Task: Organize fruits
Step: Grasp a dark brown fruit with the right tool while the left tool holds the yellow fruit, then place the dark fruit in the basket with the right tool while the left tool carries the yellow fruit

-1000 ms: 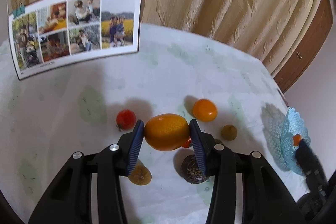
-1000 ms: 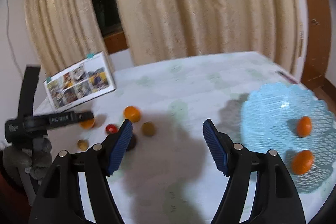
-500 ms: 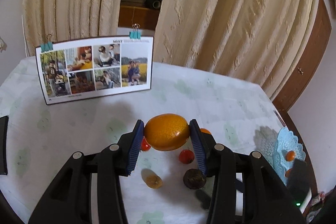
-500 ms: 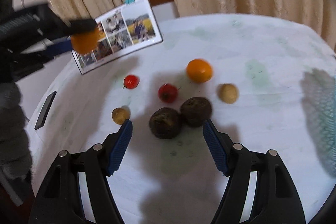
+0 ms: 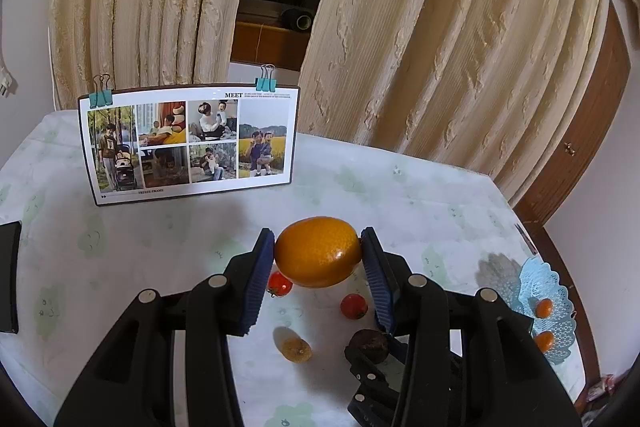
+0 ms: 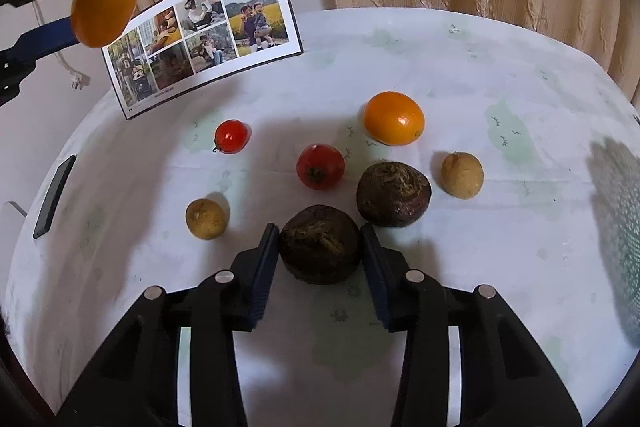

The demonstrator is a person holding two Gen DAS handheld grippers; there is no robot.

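Note:
My left gripper [image 5: 318, 253] is shut on an orange [image 5: 318, 251] and holds it high above the table; it also shows in the right wrist view [image 6: 103, 10]. My right gripper [image 6: 320, 245] is low over the table with its jaws around a dark brown fruit [image 6: 320, 243], pads touching both sides. Beyond it lie a second dark fruit [image 6: 394, 194], two red tomatoes [image 6: 320, 166] [image 6: 231, 135], another orange [image 6: 394, 118] and two small tan fruits [image 6: 206, 219] [image 6: 462, 175]. A blue mesh basket [image 5: 550, 307] holds two small oranges.
A photo board [image 6: 200, 31] with clips stands at the back of the table. A dark phone [image 6: 54, 197] lies at the left edge. Curtains hang behind the table. The basket's edge [image 6: 620, 203] shows at the right.
My left gripper lifted the orange up from the table. My right gripper swung from the basket to the fruit group, dropped low and closed around the dark fruit.

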